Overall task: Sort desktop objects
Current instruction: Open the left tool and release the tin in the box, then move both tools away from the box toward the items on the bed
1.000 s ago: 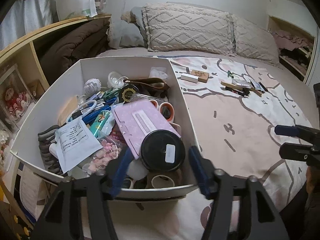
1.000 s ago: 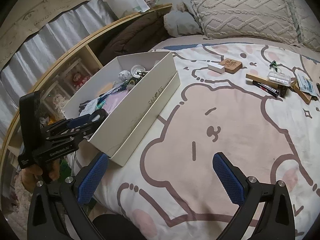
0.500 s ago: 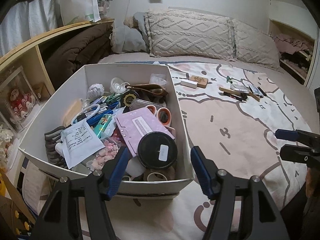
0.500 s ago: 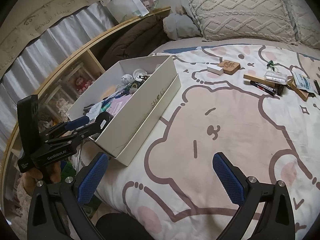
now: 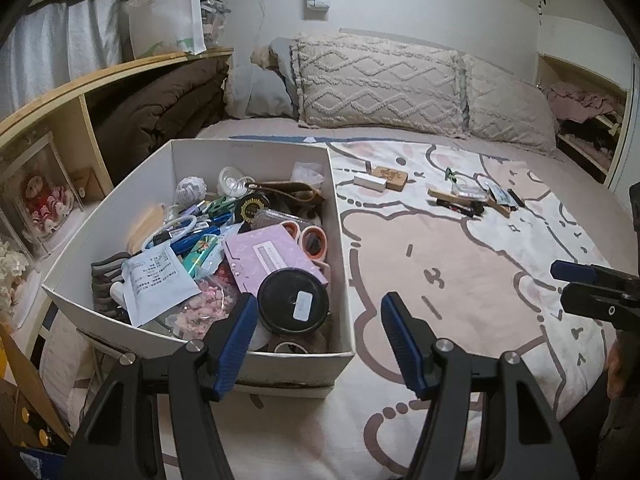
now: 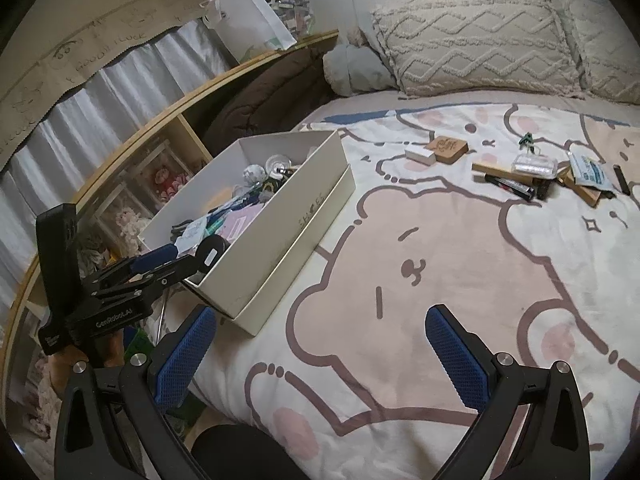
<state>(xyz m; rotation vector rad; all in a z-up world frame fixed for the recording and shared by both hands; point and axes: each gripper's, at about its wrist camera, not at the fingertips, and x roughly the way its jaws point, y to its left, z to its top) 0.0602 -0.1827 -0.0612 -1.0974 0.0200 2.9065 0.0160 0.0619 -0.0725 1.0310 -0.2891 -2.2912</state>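
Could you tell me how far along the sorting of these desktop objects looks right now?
Partly done: a few items, including a wooden block and black pen, lie out on the blanket. Nothing is in hand: left gripper and right gripper are both open and empty. Most remains, since the white box is full, with the black round lid on top.

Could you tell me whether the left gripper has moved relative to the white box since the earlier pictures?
Yes. The left gripper has backed away from the white box: its near wall sat level with the fingertips earlier and now lies ahead of them.
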